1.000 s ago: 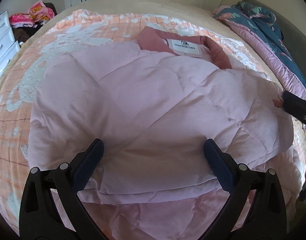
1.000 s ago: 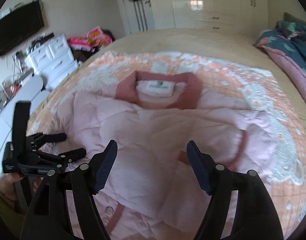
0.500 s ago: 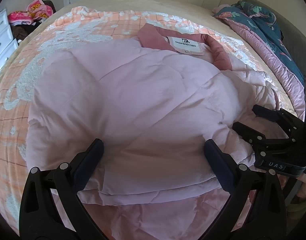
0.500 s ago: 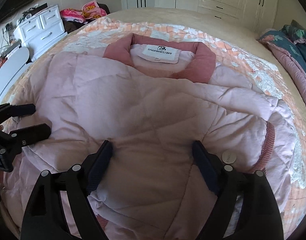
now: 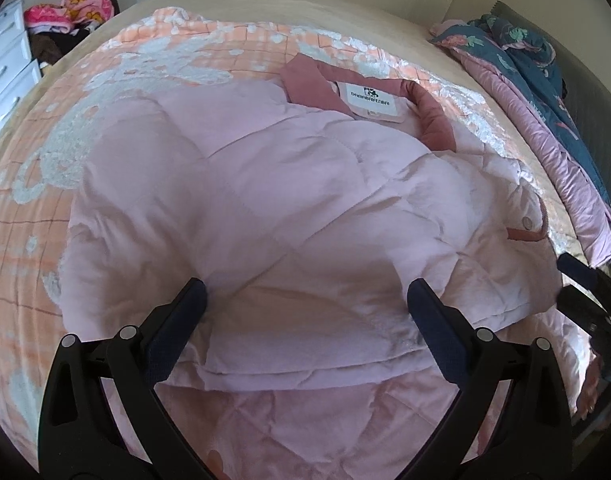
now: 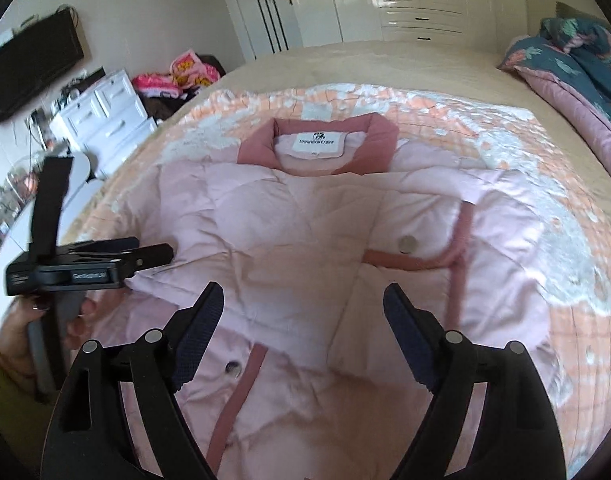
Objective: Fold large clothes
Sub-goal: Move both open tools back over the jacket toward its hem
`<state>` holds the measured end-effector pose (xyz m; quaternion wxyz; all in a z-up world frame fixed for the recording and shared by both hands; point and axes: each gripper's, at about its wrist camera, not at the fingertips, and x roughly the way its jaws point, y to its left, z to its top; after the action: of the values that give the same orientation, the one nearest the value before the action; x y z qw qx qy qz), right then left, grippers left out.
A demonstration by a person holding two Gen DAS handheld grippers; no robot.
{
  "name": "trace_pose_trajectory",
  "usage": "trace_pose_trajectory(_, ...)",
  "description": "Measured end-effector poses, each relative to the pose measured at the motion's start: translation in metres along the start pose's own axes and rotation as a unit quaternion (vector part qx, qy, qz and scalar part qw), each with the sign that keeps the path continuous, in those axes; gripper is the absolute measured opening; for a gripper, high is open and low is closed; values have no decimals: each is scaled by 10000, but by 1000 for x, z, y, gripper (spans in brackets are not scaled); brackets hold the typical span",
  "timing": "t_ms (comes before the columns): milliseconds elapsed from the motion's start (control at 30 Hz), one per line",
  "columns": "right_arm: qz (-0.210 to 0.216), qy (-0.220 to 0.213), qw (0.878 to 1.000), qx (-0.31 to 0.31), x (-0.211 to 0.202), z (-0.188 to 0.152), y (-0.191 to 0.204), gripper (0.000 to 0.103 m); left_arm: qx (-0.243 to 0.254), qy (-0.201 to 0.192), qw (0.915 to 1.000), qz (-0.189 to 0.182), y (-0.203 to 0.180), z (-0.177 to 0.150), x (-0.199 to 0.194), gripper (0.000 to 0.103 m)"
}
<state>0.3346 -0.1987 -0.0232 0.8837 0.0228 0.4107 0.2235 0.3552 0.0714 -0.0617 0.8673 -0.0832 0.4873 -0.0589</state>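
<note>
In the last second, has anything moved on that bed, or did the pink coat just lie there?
The right gripper dipped close over the pink coat, then drew back up and away. It gripped nothing. The left gripper edged slightly nearer. Both are open and empty. The coat lies folded on the blanket, collar at the far end.

Right gripper point(image 6: 301, 320) pulled back and up from the pale pink quilted jacket point(image 6: 305, 240); half a second ago it sat low over the folded front, now more of the jacket and the peach-and-white patterned bedspread point(image 6: 565, 240) shows. In left wrist view it went from well in frame to the right edge point(image 5: 585, 292). Left gripper point(image 5: 305, 308) shifted slightly; dusty-rose collar point(image 5: 305, 80) sits further right in its view. Both sets of fingers spread, gripping nothing.
</note>
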Motion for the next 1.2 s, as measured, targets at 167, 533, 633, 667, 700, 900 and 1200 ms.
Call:
trace_pose_trajectory(167,248,-327,9979,506,-28,-3,-12,96,-15,2,10000,-66,-4,-2,-8,94)
trace_pose_trajectory(533,196,-507,9956,767,-57,-11,-22,97,9,-96,9989,-462,-26,-2,-36,94)
trace_pose_trajectory(633,146,-569,9952,788,-64,-13,-22,97,117,-216,9985,-498,-35,-2,-48,94)
trace_pose_trajectory(667,159,-590,9950,793,-68,-13,-22,97,162,-257,9983,-493,-38,-3,-51,94)
trace_pose_trajectory(700,143,-622,9948,790,-71,-14,-22,97,207,-305,9981,-503,-42,-3,-56,94)
trace_pose_trajectory(900,67,-782,9938,786,-89,-15,-21,97,339,-501,9963,-615,-54,-5,-76,94)
trace_pose_trajectory(1200,1,-1047,9912,812,-116,-18,-21,97,543,-762,9940,-569,-66,-10,-98,94)
